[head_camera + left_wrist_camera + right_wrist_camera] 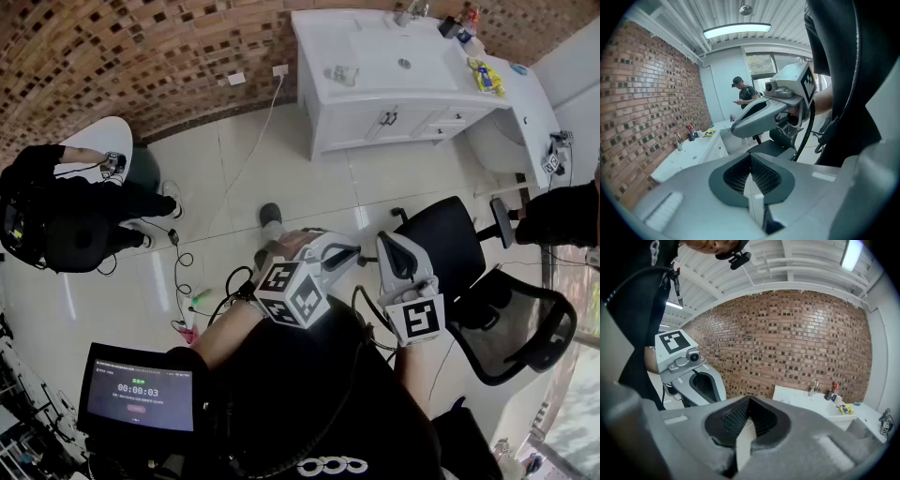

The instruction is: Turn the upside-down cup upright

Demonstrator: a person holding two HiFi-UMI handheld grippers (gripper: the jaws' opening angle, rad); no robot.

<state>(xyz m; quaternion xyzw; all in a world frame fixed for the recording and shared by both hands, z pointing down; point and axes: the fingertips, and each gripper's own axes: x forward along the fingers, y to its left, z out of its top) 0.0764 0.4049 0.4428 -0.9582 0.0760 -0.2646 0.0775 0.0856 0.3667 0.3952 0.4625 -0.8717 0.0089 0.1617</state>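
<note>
Over the pale tiled floor (281, 178), your left tongs (354, 251) sit closed and empty; just right of them, your right tongs (387, 240) are likewise pinched shut on nothing. Beyond, on the white counter (431, 89) by the brick wall (141, 56), what looks like a clear cup (342, 73) stands well apart.

The right claw (749, 403) is seen at bottom centre, its jaws closed together with nothing held between them. The left claw (706, 385), topped by its marker cube (672, 342), is seen at mid left. The middle is filled by a brick wall (787, 338). A tap (814, 387) and bottles (833, 392) are carried by a white bench (801, 404) at lower right.
</note>
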